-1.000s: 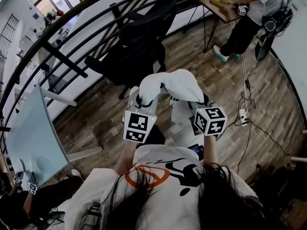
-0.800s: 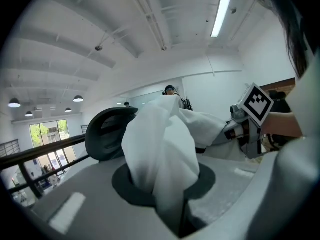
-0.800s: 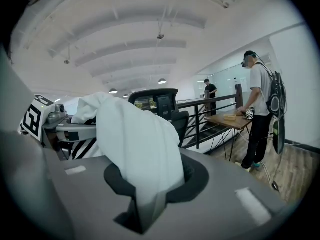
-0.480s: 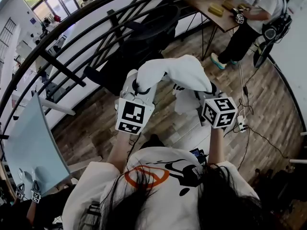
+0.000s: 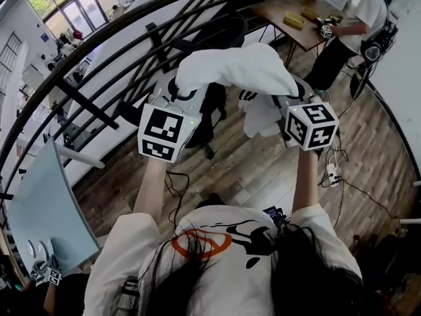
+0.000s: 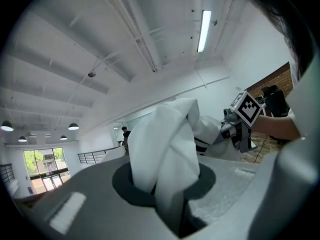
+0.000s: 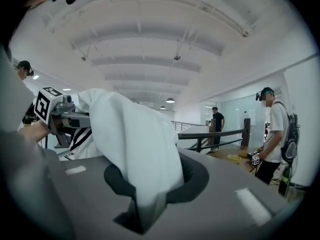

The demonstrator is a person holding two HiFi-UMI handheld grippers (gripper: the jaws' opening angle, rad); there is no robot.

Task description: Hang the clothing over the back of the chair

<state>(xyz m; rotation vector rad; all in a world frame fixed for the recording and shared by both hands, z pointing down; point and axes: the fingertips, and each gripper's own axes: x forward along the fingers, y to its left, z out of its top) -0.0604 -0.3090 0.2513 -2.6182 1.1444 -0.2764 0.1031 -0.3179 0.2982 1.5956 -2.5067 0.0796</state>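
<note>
Aloft, white garment (image 5: 230,68) pinched in left gripper (image 5: 176,91) jaws, right gripper (image 5: 284,101) jaws

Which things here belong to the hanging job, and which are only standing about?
For the job: white garment, clamped in left gripper and right gripper; black chair.

Just about: railing, wooden table, person beside it, power strip on floor.

Open-plan office loft, black railing (image 5: 85,104), office chair (image 5: 220,35), wooden desk (image 5: 276,10)
</note>
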